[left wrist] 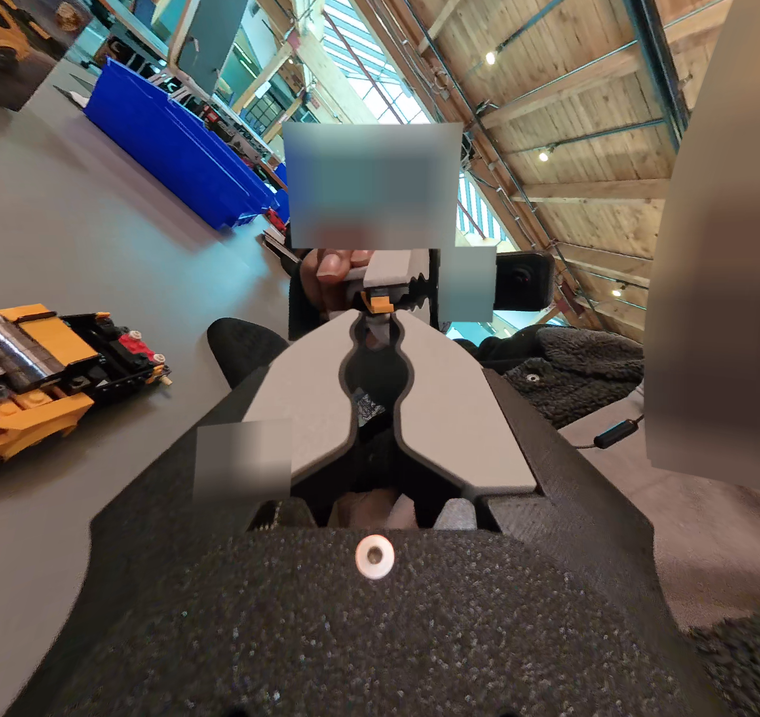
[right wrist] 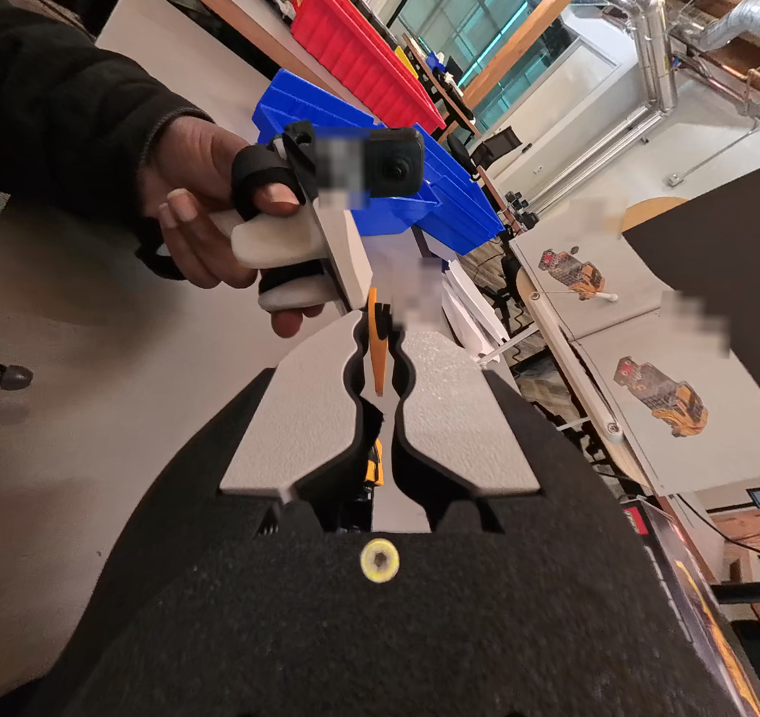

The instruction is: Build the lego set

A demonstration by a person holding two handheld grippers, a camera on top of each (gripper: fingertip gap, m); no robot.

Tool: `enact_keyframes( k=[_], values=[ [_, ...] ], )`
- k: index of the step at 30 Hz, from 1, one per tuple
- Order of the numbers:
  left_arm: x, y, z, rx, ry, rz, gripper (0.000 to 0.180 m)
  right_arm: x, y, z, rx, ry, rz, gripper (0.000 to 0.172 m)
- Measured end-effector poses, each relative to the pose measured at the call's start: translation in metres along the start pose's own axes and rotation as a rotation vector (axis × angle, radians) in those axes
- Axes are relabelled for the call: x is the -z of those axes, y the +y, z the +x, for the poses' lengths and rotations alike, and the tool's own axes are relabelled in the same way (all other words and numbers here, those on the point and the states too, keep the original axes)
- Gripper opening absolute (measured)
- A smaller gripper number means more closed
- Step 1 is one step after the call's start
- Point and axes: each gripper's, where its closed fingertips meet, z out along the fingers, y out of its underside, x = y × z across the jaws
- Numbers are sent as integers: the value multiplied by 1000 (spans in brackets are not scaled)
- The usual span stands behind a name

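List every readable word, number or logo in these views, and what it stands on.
None can be read.
Small blue-and-white label, left wrist view centre: print too blurred.
Dark box with yellow car picture: emblem too small.
Dark printed box at lower right: lettering smeared.

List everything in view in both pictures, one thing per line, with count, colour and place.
Brick car: one, orange and black, on the grey table, left.
Blue bin: one, far on the table.
Red bin: one, behind the blue bin.
Car pictures: two, orange and grey, on pale boards at right.
Papers: white stack, past the table edge.
Fleece jacket: black, right of the left tool.
Orange piece: one, thin, with black bits, between both tools' tips.
Left tool: grey fingers, closed on the piece.
Right tool: grey fingers, closed on the piece.
Hand: one, black sleeve, gripping the left tool.
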Motion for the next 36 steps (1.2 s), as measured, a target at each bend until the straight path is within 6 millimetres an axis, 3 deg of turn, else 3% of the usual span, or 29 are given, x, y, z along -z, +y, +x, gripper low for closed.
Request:
enact_keyframes(
  k=[12,16,19,34,36],
  values=[
    [-1,6,-9,36,2,40,10,3,12,-6,-48,69,-22,9],
    [-5,15,-18,28,-23,92,18,9,29,-23,-156,90,-46,9],
    [-8,25,-26,3,-73,42,12,13,35,-30,-191,104,-51,9],
    [-4,27,-32,48,-109,33,9,9,39,-33,-194,133,-50,9],
    [-4,29,-31,56,-104,26,9,9,38,-33,-190,131,-52,17]
  ],
)
